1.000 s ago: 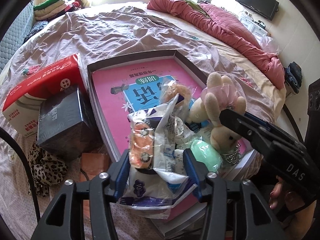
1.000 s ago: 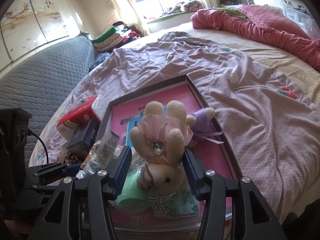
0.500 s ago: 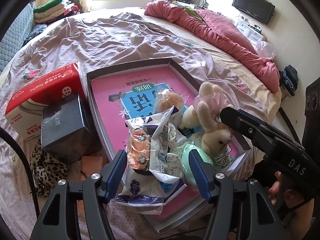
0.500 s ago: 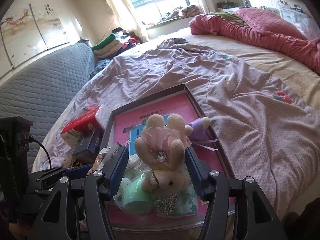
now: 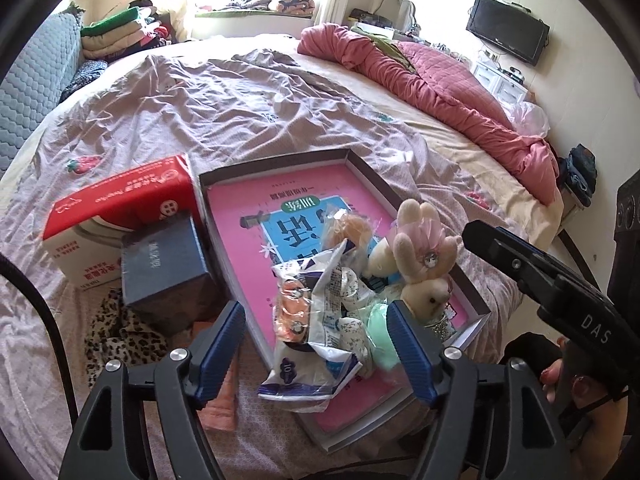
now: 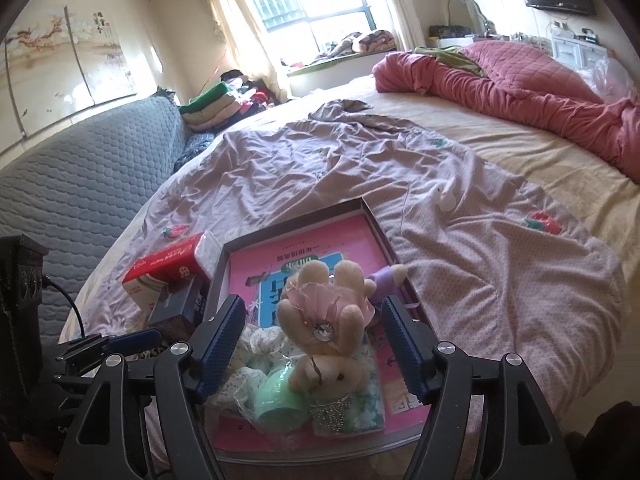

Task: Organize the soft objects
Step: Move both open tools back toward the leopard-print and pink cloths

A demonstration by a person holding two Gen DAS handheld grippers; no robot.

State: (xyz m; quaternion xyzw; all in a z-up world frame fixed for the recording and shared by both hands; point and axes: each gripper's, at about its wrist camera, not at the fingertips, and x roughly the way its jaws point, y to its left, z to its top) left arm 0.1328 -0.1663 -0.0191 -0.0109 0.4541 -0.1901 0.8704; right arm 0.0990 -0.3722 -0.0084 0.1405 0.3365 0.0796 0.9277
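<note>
Both grippers, left (image 5: 316, 348) and right (image 6: 312, 344), have just been opening and hold nothing. Bunny (image 6: 328, 332) and packets (image 5: 320, 320) lie loose in the tray (image 5: 280, 160) on the bed (image 5: 240, 92).

- The pink book (image 5: 240, 220) lay partly hidden under the plastic packets (image 5: 320, 320) and the plush rabbit (image 5: 424, 264); its cover print was only partly readable.
- The tray (image 6: 296, 458) had its near rim cut off behind the right claw (image 6: 312, 344).
- The leopard-print cloth (image 5: 116, 340) was half covered by the dark blue box (image 5: 160, 268).
- The hand (image 5: 560, 376) at the right edge showed only fingertips.
- The packets' contents were too crumpled to tell.
</note>
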